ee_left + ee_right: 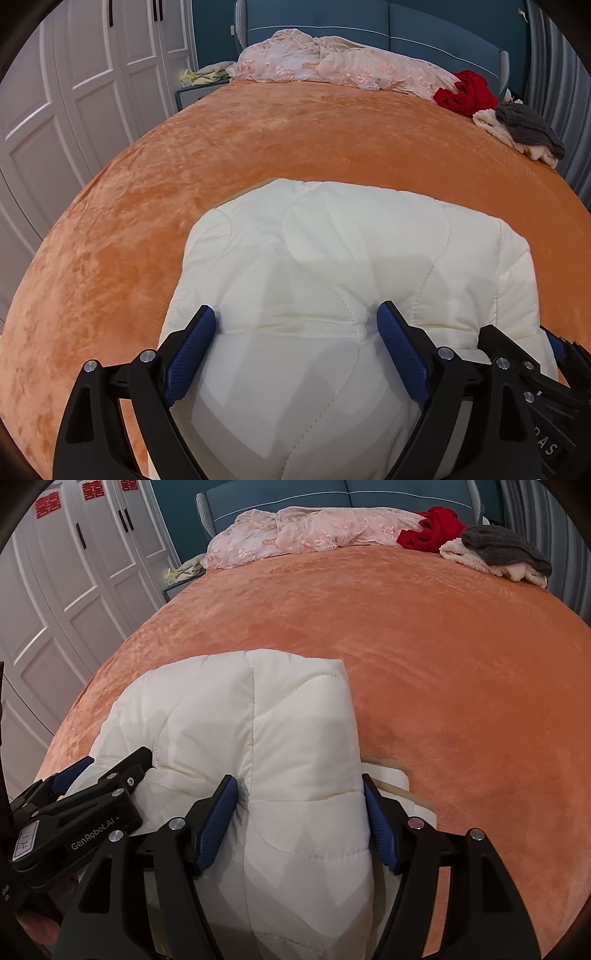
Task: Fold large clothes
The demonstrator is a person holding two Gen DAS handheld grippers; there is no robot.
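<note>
A cream quilted padded garment (351, 266) lies folded in a thick bundle on the orange bedspread (258, 147), near the bed's front edge. My left gripper (295, 317) has its jaws wide apart with the padded fold bulging up between the blue pads (192, 350). My right gripper (301, 790) stands the same way on the bundle's right part (295, 720), its pads (218, 819) pressing the fabric's sides. Each gripper shows in the other's view: the right gripper (554, 369) and the left gripper (74, 812).
A pink floral quilt (332, 62) lies bunched at the headboard. A red garment (465, 92) and a grey and cream pile (524, 129) sit at the far right. White wardrobe doors (55, 110) stand left. A nightstand (195, 88) holds cloth.
</note>
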